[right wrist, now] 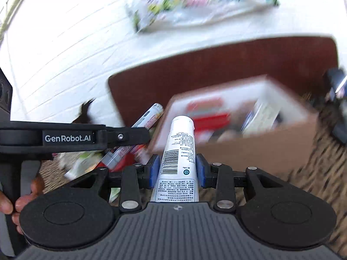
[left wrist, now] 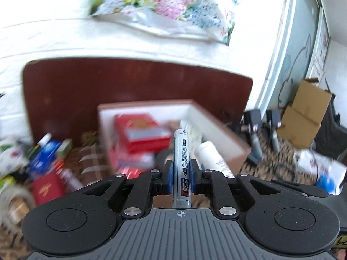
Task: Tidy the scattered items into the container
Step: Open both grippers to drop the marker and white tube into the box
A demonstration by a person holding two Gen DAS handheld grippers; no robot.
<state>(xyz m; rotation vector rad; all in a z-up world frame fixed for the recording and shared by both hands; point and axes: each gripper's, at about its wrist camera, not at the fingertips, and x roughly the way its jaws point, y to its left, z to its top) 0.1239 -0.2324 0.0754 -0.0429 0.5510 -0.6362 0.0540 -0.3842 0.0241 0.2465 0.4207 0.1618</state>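
Left gripper [left wrist: 181,174]: clamped on a silver marker pen [left wrist: 182,169], the blue pads pressing both sides of its barrel, its tip pointing forward over the box
Right gripper [right wrist: 177,171]: clamped on a white tube [right wrist: 179,160] with a barcode, its cap end pointing toward the near wall of the box
Box [left wrist: 219,127]: open cardboard container with white inner walls, standing in front of a dark red board [left wrist: 108,86]; red packets [left wrist: 141,132] and other blurred items lie inside
Scattered items: a roll of clear tape [left wrist: 13,201], a red booklet [left wrist: 46,189] and blue packets [left wrist: 46,153] lie left of the box on the patterned surface
Background: a floral cloth [left wrist: 169,6] on white bedding, a brown carton [left wrist: 305,112] at far right
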